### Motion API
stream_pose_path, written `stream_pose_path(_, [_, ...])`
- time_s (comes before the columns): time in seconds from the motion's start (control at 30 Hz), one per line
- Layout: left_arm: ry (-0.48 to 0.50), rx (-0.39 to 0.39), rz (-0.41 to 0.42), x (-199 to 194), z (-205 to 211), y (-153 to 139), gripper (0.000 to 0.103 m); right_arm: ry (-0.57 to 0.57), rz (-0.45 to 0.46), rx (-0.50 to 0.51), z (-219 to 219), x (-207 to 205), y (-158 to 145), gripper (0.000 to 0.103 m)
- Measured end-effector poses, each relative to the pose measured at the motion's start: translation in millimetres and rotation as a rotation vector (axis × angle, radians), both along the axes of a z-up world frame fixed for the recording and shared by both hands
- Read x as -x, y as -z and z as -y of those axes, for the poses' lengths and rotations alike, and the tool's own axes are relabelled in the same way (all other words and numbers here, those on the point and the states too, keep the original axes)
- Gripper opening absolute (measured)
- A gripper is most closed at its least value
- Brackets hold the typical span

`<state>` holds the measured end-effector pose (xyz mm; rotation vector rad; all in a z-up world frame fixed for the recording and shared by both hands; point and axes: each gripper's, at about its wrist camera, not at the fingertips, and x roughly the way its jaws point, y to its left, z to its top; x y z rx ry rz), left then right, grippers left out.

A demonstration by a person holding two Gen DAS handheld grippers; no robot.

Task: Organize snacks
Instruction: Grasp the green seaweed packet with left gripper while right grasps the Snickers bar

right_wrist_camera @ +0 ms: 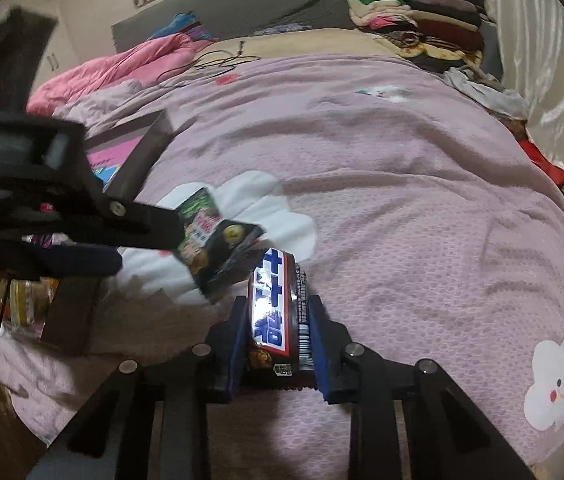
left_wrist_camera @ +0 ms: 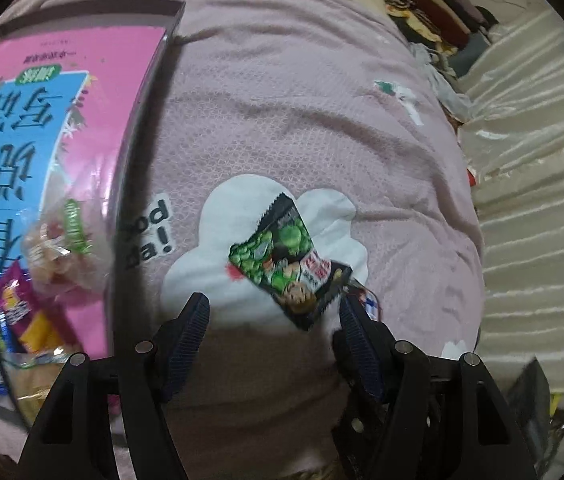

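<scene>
While left hand-held gripper (left_wrist_camera: 274, 308) hung wide above green pea packet (left_wrist_camera: 287, 258), right hand-held gripper (right_wrist_camera: 276, 320) squeezed chocolate bar (right_wrist_camera: 276, 308); blanket (left_wrist_camera: 282, 120) print read "da!".

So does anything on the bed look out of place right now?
Yes: the green pea packet lies alone and askew on the pink blanket, outside the box with the other snacks.

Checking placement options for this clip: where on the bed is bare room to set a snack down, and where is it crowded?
Free: the mauve textured bedspread right of the white cloud patch, out to the cream curtain. Crowded: the pink-lined snack box on the left, the green pea packet lying on the cloud patch, and the folded clothes pile at the far end.
</scene>
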<state>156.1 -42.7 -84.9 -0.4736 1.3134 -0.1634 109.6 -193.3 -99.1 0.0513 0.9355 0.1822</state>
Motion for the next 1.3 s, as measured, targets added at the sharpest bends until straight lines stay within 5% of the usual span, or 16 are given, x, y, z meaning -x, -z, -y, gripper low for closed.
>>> stream_pose_path(0.67, [-0.064, -0.145, -0.048, -38, 45, 27, 0.060, 0.102, -0.005, -0.114, 32, 1, -3, 0.029])
stream_pose_path(0.73, [-0.056, -0.150, -0.030, -38, 49, 25, 0.041, 0.103, -0.004, -0.115, 32, 1, -3, 0.029])
stream_pose_path(0.8, [-0.036, -0.153, -0.004, -37, 54, 22, 0.035, 0.105, -0.003, -0.118, 32, 0, -4, 0.029])
stream_pose_path(1.3, [0.125, -0.228, 0.166, 1, 59, -10, 0.028, 0.118, 0.023, -0.161, 42, 4, -7, 0.029])
